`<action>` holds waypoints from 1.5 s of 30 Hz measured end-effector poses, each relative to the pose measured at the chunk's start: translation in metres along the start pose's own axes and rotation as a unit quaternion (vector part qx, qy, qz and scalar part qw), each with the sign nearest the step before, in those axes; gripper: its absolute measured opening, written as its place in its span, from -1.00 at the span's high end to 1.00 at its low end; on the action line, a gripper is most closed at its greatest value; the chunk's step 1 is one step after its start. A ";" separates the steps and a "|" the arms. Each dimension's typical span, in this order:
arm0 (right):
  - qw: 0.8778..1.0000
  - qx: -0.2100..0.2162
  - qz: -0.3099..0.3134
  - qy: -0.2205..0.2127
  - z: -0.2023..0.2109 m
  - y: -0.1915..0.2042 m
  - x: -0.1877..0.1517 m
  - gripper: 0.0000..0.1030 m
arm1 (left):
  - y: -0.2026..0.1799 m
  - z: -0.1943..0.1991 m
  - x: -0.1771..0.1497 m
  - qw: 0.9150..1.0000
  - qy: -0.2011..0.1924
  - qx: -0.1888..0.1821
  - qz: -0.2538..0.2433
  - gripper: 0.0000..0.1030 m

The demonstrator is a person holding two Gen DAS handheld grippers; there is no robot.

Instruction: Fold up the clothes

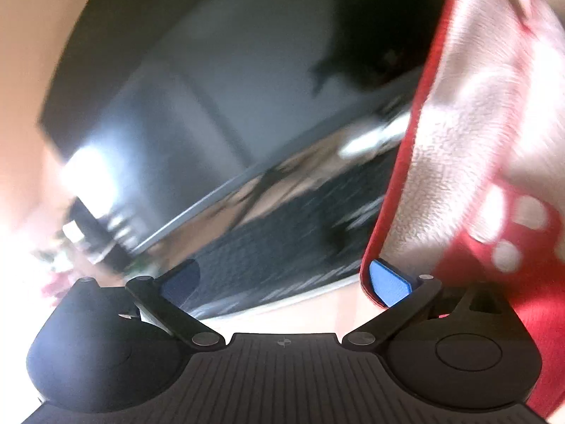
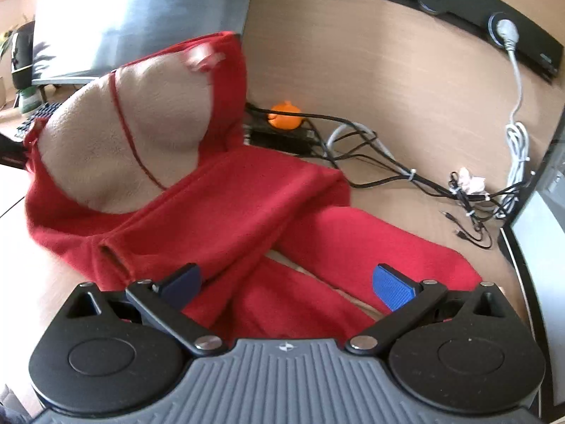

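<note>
Fleece in red [image 2: 247, 190] lay heaped on the wooden desk [image 2: 406, 81], its pale lining [image 2: 116, 141] turned outward in a raised bulge at ten o'clock in the right wrist view. Two red limbs of the garment ran from the centre toward four and six o'clock, passing under the right hand-held gripper [image 2: 286, 282]. That gripper was released, its blue pads [image 2: 393, 286] spread wide above the cloth and clamping nothing.

At one o'clock beyond the fleece sat an orange ball [image 2: 284, 115] on a dark box, with black and white cables [image 2: 388, 162] trailing to three o'clock. A white plug [image 2: 505, 31] sat in a dark rail at one o'clock. A monitor [image 2: 141, 17] stood at eleven o'clock.

The left wrist view was badly smeared. The left hand-held gripper [image 1: 286, 279] was also released, jaws wide. The fleece [image 1: 476, 141] hung at two o'clock, red hem beside the right-side pad [image 1: 388, 282]; whether it touched could not be told. White dots marked the red cloth at three o'clock. A dark screen [image 1: 212, 70] filled the middle.
</note>
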State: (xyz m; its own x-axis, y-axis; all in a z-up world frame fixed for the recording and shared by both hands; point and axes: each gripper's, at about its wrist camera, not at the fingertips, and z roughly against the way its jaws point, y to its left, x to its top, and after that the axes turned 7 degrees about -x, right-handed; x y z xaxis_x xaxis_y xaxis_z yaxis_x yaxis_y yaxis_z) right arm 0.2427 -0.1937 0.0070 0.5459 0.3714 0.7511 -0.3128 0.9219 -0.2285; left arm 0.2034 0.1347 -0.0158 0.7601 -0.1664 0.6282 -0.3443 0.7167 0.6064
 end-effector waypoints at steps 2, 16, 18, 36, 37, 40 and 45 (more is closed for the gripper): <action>1.000 0.002 -0.001 0.007 -0.003 0.004 0.000 -1.00 | 0.024 -0.007 -0.019 0.999 0.031 0.040 0.012 -1.00; 0.991 -0.014 -0.113 0.074 0.000 -0.046 -0.013 -1.00 | 0.032 0.076 0.014 0.921 -0.055 -0.367 0.115 -1.00; 0.977 -0.009 -0.183 0.105 -0.003 -0.076 -0.017 -1.00 | -0.001 0.079 0.027 0.902 -0.056 -0.421 0.073 -1.00; 0.951 -0.075 -0.292 0.073 -0.108 -0.219 0.030 -1.00 | -0.098 0.022 0.055 0.836 0.139 -0.517 0.119 -1.00; 0.955 -0.079 -0.280 0.051 -0.112 -0.220 0.044 -1.00 | -0.102 0.029 0.054 0.834 0.145 -0.519 0.119 -1.00; 0.971 -0.072 -0.229 -0.016 -0.123 -0.213 0.090 -1.00 | -0.115 0.054 0.049 0.827 0.163 -0.525 0.119 -1.00; 0.979 -0.021 -0.151 -0.136 -0.116 -0.179 0.161 -1.00 | -0.150 0.101 0.045 0.794 0.191 -0.562 0.130 -1.00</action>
State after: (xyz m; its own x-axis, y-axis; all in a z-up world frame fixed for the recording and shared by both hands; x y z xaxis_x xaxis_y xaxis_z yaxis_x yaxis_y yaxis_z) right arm 0.4766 -0.2859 0.0968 0.3801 0.0435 0.9239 -0.1334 0.9910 0.0082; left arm 0.2337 -0.0486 -0.0288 0.9297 0.1505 0.3363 0.0284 0.8808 -0.4726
